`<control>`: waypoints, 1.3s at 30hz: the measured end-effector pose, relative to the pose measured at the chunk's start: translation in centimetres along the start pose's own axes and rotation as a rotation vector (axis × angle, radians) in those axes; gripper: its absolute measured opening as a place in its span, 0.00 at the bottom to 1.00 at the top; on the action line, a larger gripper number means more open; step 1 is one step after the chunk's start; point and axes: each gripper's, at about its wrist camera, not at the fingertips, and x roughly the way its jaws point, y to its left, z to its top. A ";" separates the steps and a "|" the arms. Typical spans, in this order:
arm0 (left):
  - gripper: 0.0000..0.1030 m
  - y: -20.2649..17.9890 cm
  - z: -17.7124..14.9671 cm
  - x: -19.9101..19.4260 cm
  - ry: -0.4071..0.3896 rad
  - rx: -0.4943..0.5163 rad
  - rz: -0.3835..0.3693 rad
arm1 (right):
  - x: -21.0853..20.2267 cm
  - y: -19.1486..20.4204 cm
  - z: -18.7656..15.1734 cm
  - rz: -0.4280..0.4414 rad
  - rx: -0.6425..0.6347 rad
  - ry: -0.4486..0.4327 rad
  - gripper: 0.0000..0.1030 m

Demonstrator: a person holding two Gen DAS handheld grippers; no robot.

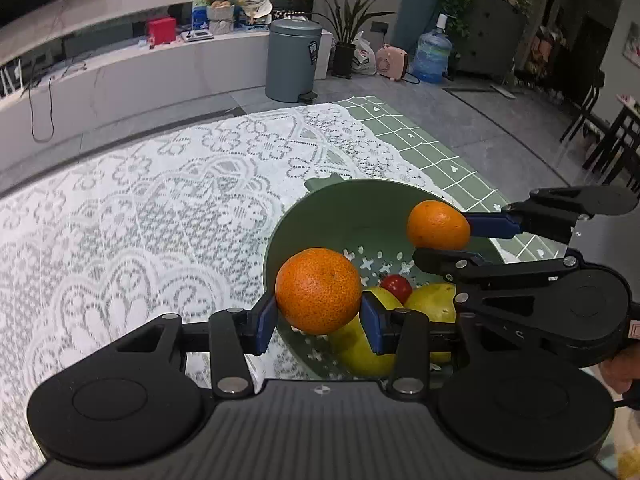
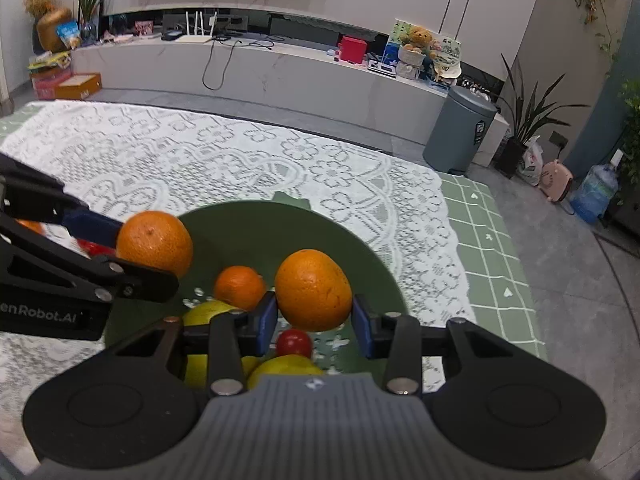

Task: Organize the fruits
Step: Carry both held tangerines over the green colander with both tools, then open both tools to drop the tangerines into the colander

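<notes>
A green colander bowl (image 1: 360,200) sits on the lace cloth, with yellow fruits (image 1: 434,300) and a small red fruit (image 1: 397,286) in it. My left gripper (image 1: 320,314) is shut on a large orange (image 1: 318,290), held over the bowl's near-left rim. From the right, my right gripper (image 1: 454,242) reaches in, shut on a second orange (image 1: 438,225) above the bowl. In the right wrist view the right gripper (image 2: 314,318) clamps its orange (image 2: 313,290) over the bowl (image 2: 260,220). The left gripper (image 2: 136,254) holds its orange (image 2: 154,244) at the left. A smaller orange (image 2: 239,287) lies inside.
A white lace cloth (image 1: 140,208) covers the table over a green checked mat (image 1: 440,152). Beyond the table edge are a grey pedal bin (image 1: 293,60), a potted plant (image 1: 346,24), a water jug (image 1: 432,54) and a low white cabinet (image 2: 260,68).
</notes>
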 end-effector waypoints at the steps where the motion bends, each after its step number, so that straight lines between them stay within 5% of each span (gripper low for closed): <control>1: 0.49 -0.1 0.2 0.2 0.001 0.002 -0.005 | 0.3 0.0 0.0 -0.005 -0.007 0.004 0.36; 39: 0.53 -2.5 1.9 4.9 0.092 0.219 0.094 | 5.9 0.0 -0.5 -0.010 -0.091 0.131 0.37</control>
